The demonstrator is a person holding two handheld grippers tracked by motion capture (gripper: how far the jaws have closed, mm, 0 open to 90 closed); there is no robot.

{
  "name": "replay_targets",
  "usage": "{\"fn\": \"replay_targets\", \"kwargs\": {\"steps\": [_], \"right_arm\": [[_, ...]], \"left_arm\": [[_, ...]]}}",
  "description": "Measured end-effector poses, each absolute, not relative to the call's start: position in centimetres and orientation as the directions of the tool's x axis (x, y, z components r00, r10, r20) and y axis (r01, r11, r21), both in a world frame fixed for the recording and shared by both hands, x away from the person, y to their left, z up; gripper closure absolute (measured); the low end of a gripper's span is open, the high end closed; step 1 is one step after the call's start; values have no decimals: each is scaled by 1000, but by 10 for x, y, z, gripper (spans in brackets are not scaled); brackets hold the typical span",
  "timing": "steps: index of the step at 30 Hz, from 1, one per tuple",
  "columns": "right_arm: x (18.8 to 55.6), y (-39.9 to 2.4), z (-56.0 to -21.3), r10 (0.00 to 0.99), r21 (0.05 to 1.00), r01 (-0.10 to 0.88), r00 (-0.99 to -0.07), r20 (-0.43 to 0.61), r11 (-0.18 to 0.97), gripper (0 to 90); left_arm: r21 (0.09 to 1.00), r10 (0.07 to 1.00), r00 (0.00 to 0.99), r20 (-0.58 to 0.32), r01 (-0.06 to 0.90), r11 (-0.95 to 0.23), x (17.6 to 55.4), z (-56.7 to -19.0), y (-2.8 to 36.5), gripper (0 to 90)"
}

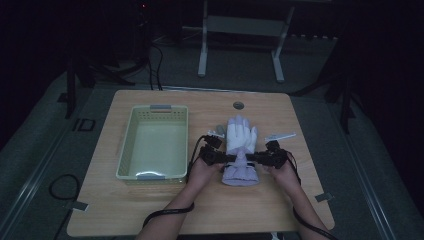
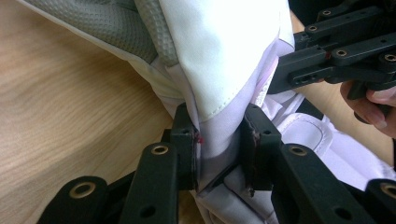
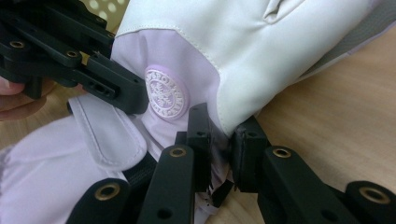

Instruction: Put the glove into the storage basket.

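On the wooden table (image 1: 150, 210), right of the pale green basket (image 1: 127, 142), lies the glove (image 1: 241, 137): white over the fingers, lilac at the cuff, flat, fingers pointing away from me and cuff toward me. It is near the basket but not touching it.

Both tools approach at the wrist band, where the white panel meets the lilac fabric. My judgement is that this is the narrowest part, so a pinch at each edge should give a level, balanced lift with little sag, suited to carrying the glove across to the basket.

My left gripper (image 2: 218, 140) comes in from the glove's left edge. In the left gripper view its jaws are clamped on a fold of lilac fabric just under the white hem; the pads press the cloth from both sides, with only the thickness of the fold between them.

My right gripper (image 3: 220, 149) comes in from the opposite edge. In the right gripper view its jaws are likewise closed tight on a gathered fold at the seam, just beside the round embossed badge (image 3: 166, 94), which stays outside the pinch. The strap tab (image 3: 109, 135) lies clear of both grips.

In the high view the two grippers face each other across the wrist, nearly in line. The glove rests on the table; lift has not begun.

Two small items (image 1: 280, 135) lie just beyond the glove, too dim to identify.
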State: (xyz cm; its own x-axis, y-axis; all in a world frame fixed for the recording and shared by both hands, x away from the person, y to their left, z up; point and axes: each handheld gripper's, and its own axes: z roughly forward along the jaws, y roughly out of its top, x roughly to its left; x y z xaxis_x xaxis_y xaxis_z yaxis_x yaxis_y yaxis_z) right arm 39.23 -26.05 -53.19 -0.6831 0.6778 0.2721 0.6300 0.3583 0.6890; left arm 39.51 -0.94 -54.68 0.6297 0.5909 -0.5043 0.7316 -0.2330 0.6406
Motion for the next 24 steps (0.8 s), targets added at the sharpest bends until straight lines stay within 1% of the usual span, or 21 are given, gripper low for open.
{"fn": "replay_targets", "kwargs": {"steps": [2, 10, 18, 24], "right_arm": [[390, -260, -526, 679, 700, 623, -683, 268, 350, 800], [381, -256, -500, 673, 743, 581, -698, 245, 332, 802], [375, -254, -479, 668, 769, 553, -707, 230, 320, 803], [372, -246, -462, 654, 790, 526, -724, 221, 315, 802]], "left_arm": [[644, 590, 631, -503, 729, -231, 394, -540, -8, 710], [679, 613, 656, -440, 690, -251, 384, -507, -6, 708], [697, 619, 670, -410, 668, -262, 378, -482, -2, 708], [710, 620, 680, -391, 652, -266, 374, -463, 9, 708]]}}
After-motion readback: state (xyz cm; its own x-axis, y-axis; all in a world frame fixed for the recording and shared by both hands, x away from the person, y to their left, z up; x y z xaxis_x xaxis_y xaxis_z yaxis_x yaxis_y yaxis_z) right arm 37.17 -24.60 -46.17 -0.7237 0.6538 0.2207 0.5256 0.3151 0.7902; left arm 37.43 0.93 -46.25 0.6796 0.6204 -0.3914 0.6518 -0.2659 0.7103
